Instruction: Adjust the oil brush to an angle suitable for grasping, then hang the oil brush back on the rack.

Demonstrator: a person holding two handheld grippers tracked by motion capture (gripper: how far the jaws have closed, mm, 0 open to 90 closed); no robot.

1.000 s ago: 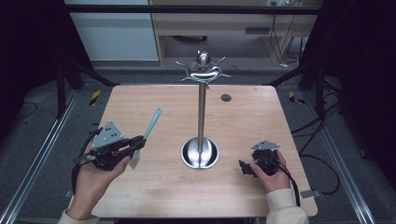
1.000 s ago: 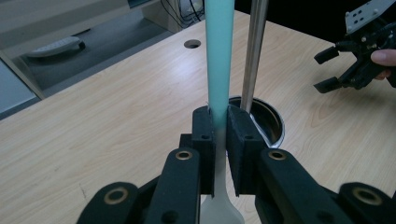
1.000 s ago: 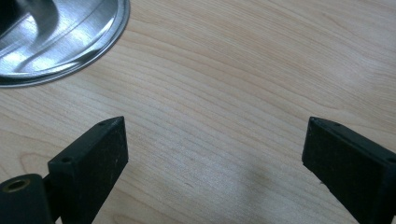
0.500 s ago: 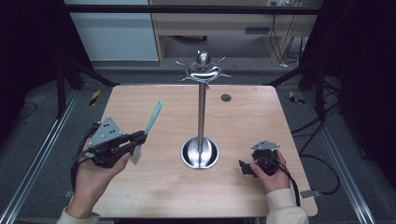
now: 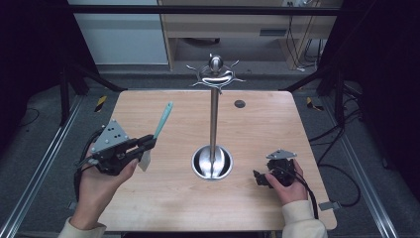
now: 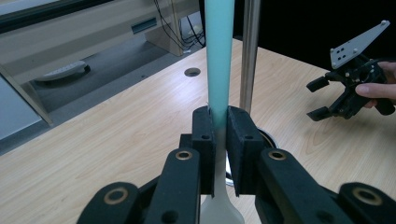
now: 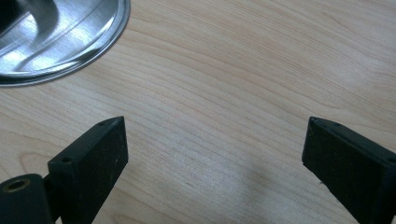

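Left gripper point(image 5: 146, 143), left of frame centre, jaws clamped on teal-handled spatula point(image 5: 163, 119), handle angled up toward top of frame. Right gripper point(image 5: 259, 177), lower right near stand base point(image 5: 212, 162), jaws wide, nothing between.

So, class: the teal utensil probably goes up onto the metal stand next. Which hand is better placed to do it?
Left. The left gripper is shut on the teal utensil, near the stand. The right gripper is open and empty over the table.
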